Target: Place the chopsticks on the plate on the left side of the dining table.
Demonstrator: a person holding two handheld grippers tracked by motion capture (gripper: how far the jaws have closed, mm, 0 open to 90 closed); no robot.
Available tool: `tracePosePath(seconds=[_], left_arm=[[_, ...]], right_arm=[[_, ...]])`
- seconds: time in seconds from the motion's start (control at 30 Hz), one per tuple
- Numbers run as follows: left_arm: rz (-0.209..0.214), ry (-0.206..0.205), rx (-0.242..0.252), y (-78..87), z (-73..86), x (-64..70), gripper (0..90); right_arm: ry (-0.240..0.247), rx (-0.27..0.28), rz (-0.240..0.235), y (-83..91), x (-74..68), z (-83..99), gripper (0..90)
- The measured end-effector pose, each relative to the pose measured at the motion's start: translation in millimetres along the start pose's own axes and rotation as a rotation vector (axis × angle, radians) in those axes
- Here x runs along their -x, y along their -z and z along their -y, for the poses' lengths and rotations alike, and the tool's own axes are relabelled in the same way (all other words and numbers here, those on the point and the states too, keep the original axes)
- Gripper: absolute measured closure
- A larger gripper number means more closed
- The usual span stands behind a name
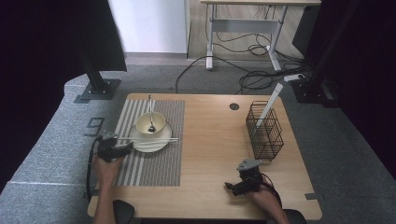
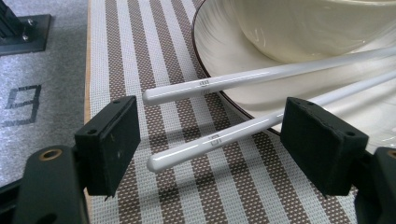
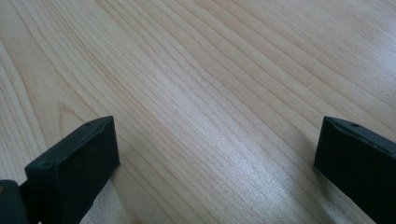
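A cream bowl [image 1: 150,122] with a metal spoon [image 1: 151,114] in it stands on a white plate [image 1: 150,140] on a striped placemat [image 1: 154,158]. Two white chopsticks [image 1: 149,139] lie across the plate, their ends pointing left. My left gripper [image 1: 128,147] is open at the plate's left edge. In the left gripper view the nearer chopstick [image 2: 215,140] lies between the open jaws, untouched, and the farther chopstick [image 2: 261,77] lies just beyond. My right gripper [image 1: 229,185] is open low over the bare wooden table [image 3: 210,93] at the front right, with nothing between its jaws.
A black wire basket [image 1: 264,130] with a white stick-like utensil [image 1: 270,103] leaning in it stands at the table's right. A round cable hole [image 1: 234,106] sits near the far edge. Grey carpet surrounds the table, with cables and another desk beyond.
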State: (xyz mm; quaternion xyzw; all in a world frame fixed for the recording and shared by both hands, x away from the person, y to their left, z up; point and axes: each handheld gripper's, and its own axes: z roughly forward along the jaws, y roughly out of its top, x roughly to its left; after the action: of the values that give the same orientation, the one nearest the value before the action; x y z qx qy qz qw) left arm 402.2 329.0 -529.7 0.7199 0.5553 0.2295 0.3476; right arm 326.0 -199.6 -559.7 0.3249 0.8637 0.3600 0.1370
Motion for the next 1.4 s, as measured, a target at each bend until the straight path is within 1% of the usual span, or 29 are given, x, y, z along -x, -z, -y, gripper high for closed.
tracePosePath(seconds=[0.23, 0.33, 0.43, 0.53, 0.63, 0.73, 0.93, 1.1, 1.17, 1.27, 1.4], left_arm=[[0.035, 0.0, 0.011, 2.6, -0.8, 2.4, 18.7], [0.057, 0.0, 0.021, 5.8, -0.4, 4.1, 15.1], [0.06, -0.033, 0.007, 8.7, 0.3, 8.4, 12.5], [0.083, -0.037, 0.015, 11.2, 0.0, 12.3, 8.7], [0.113, -0.047, 0.032, 12.3, 0.2, 19.1, 4.7], [0.15, -0.084, 0.031, 10.2, 0.8, 28.3, 0.0], [0.208, -0.134, 0.054, 6.2, 0.0, 45.9, 0.0], [0.249, -0.162, 0.031, -1.2, -1.3, 60.4, 0.0], [0.257, -0.18, 0.02, -4.6, -2.2, 65.6, 0.0], [0.279, -0.201, 0.022, -9.9, -3.3, 73.7, 0.0], [0.303, -0.225, 0.013, -16.5, -5.0, 86.3, 0.0]], right_arm=[[0.0, 0.0, 0.0, 0.0, 0.0, 0.0, 0.0], [0.0, 0.0, 0.0, 0.0, 0.0, 0.0, 0.0], [0.0, 0.0, 0.0, 0.0, 0.0, 0.1, 0.0], [0.0, 0.0, 0.0, 0.0, 0.0, 0.1, 0.0], [-0.001, 0.0, 0.0, 0.1, -0.1, 0.0, 0.0], [0.0, 0.0, 0.0, 0.1, 0.0, 0.1, 0.0], [0.0, 0.0, 0.0, 0.1, 0.0, 0.1, 0.0], [0.0, 0.0, 0.0, 0.1, 0.0, 0.1, 0.0], [0.0, 0.0, 0.0, 0.0, 0.0, 0.1, 0.0], [0.0, 0.0, 0.0, 0.0, 0.0, 0.1, 0.0], [0.0, 0.0, 0.0, 0.0, 0.0, 0.1, 0.0]])
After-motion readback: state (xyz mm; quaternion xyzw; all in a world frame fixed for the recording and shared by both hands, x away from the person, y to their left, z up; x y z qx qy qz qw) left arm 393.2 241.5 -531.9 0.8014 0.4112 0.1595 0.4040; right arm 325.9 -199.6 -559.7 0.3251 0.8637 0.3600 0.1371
